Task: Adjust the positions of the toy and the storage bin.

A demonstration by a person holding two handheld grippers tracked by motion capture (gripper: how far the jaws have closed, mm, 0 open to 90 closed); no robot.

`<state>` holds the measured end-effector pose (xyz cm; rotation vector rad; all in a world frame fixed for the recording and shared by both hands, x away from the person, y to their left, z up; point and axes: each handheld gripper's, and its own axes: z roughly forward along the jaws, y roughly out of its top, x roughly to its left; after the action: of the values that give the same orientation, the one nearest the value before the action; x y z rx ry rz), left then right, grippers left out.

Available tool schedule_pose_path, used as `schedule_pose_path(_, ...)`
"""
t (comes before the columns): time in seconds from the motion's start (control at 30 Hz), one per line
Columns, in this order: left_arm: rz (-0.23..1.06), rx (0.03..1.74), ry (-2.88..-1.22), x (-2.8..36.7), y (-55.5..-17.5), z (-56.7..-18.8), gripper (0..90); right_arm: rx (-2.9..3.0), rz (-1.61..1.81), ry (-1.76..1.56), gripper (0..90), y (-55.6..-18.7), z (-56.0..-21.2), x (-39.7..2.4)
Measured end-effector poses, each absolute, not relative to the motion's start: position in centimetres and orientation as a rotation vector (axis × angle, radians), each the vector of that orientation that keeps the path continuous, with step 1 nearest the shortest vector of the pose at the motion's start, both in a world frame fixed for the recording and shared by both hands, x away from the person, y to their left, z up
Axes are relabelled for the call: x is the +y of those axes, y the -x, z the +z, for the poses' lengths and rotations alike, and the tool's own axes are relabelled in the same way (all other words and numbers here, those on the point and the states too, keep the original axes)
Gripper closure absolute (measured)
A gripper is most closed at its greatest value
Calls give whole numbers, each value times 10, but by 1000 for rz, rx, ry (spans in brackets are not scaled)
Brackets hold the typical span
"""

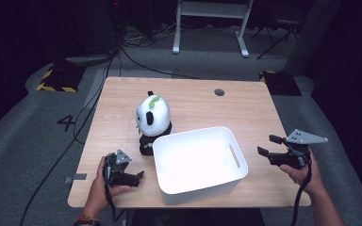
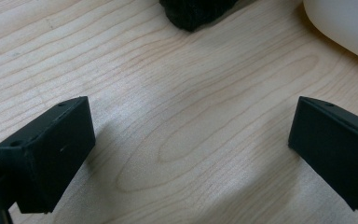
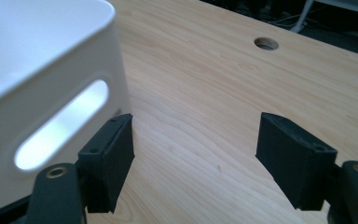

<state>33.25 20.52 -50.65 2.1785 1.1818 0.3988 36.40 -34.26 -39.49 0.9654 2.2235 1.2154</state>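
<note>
Nearest to us, our forearms come in from the bottom edge of the high view, one hand on each gripper. From there we go by size. The wooden table (image 1: 198,101) carries everything, with a round hole (image 1: 219,92) near its far right corner. The white bin (image 1: 199,162) sits at the near middle, open side up, with a slot handle in its right wall. The panda plush (image 1: 152,121) stands upright just behind the bin's left far corner, touching or nearly touching it. Our right gripper (image 1: 267,145) is held to the right of the bin, above the table's right edge; its jaws stand wide apart with bare wood between them, the bin's slot just beside one jaw. Our left gripper (image 1: 140,176) rests low on the table left of the bin, in front of the panda, jaws also spread wide and holding nothing.
</note>
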Motion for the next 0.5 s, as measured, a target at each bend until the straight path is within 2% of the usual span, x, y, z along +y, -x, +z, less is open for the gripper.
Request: schedule_pose_path(0.5, 393, 1160, -2187, 178, -328, -506, 4, 2221, 1319, -912, 281, -374, -358, -314)
